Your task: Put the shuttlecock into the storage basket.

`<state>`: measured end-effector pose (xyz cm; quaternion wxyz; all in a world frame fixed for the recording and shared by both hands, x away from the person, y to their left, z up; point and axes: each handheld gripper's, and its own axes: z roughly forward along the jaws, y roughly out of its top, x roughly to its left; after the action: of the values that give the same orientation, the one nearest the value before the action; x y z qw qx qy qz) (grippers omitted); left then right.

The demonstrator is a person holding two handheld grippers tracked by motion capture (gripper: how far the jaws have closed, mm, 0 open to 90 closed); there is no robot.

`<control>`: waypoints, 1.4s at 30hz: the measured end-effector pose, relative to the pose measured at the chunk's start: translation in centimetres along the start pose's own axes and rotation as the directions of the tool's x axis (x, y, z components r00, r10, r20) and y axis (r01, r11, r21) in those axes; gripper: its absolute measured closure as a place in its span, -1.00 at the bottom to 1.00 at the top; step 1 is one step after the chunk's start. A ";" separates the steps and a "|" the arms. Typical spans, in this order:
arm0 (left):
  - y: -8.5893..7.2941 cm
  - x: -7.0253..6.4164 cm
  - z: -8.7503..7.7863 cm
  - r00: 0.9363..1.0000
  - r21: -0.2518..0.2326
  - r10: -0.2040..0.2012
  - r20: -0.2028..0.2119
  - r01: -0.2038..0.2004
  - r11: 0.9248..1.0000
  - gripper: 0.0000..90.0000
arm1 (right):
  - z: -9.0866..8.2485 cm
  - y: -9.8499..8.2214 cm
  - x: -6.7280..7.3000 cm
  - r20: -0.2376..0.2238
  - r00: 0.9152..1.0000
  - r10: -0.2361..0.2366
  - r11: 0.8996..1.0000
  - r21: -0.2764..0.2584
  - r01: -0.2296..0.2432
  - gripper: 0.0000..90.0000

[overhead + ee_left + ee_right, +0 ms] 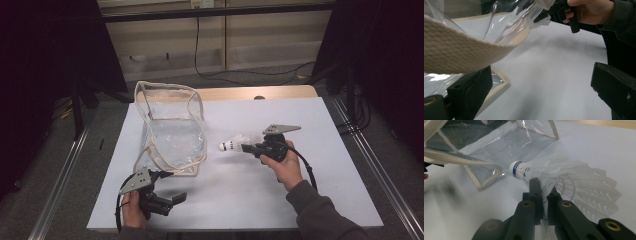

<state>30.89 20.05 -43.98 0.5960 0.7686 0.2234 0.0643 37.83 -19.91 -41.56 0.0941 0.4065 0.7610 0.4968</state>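
A white feather shuttlecock [231, 145] with a blue-banded cork hangs just above the white table, cork pointing left toward a clear plastic bag [172, 132] with beige trim. My right gripper [247, 147] is shut on its feathers; in the right gripper view the jaws [542, 185] pinch the skirt of the shuttlecock [544, 170], with the bag [506, 147] beyond. My left gripper [170, 186] stands open at the bag's near corner. In the left gripper view its jaws [541, 82] are wide apart, and the bag's beige strap [461, 52] drapes over the left one.
The white table top [260, 115] has bare room on its right half and along the near edge. A wooden strip [260, 92] borders its far side. Metal rails [370, 160] run along both sides, and a cable [250, 75] lies on the floor behind.
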 end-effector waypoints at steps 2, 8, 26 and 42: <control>0.0 0.0 0.0 1.000 0.000 0.001 -0.001 -0.001 1.000 -0.92 | -0.2 0.3 0.0 -0.001 1.000 0.001 1.000 -0.002 -0.001 0.96; 0.0 0.0 -0.2 1.000 -0.002 0.004 -0.004 -0.004 1.000 -0.92 | -0.6 1.2 0.0 -0.001 1.000 -0.003 1.000 -0.004 0.003 0.96; -0.2 0.0 -0.4 1.000 0.001 -0.002 -0.007 0.002 1.000 -0.92 | -1.9 4.7 0.4 0.007 0.999 -0.039 0.999 -0.025 0.039 0.96; -0.3 0.1 -0.5 1.000 -0.001 -0.008 -0.011 0.008 1.000 -0.92 | -2.5 7.2 1.2 -0.009 0.998 -0.060 0.998 -0.033 0.060 0.96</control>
<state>30.68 20.61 -44.12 0.5953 0.7671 0.2299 0.0660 39.42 -19.53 -34.04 0.1117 0.3795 0.7651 0.5080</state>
